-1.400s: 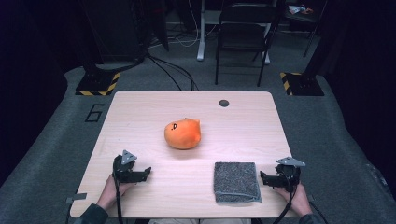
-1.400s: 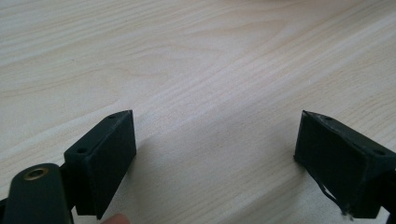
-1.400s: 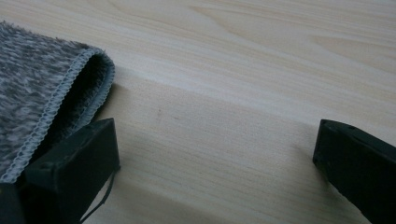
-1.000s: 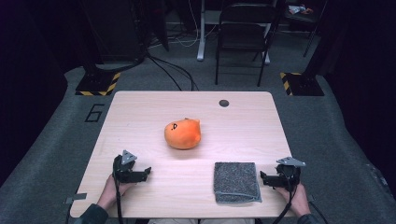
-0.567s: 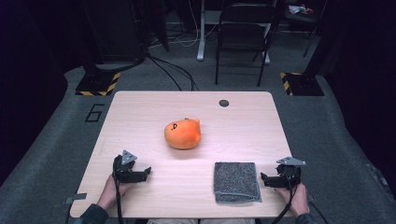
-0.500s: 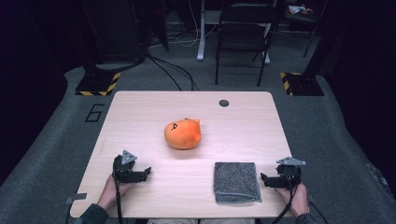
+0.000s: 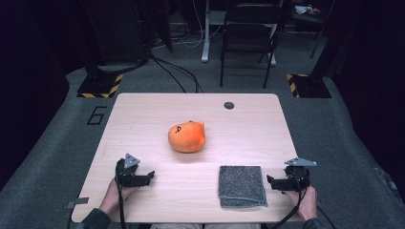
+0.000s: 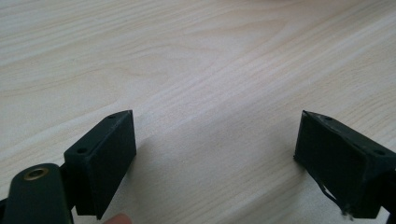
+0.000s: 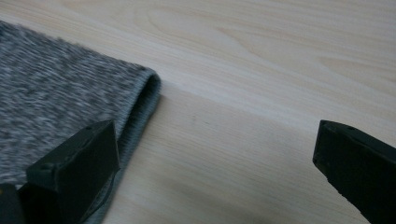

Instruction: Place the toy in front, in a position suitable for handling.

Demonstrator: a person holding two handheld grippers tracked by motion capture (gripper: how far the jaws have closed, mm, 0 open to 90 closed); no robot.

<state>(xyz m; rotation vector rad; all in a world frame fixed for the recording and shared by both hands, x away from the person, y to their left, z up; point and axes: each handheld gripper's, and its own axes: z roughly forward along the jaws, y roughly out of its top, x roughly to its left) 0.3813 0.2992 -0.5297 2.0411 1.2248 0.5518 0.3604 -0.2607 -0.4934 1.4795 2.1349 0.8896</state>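
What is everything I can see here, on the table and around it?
plush toy: one, orange, near the table's middle
folded cloth: one, grey, near edge, right of centre
table: one, light wood, with a dark round hole near its far edge
folding chair: one, dark, on the floor beyond the table
striped bases: two, black and yellow, by the far corners
left tongs: one, black, open, over bare wood at near left
right tongs: one, black, open, beside the cloth's right edge
hands: two, holding the tongs at the near edge
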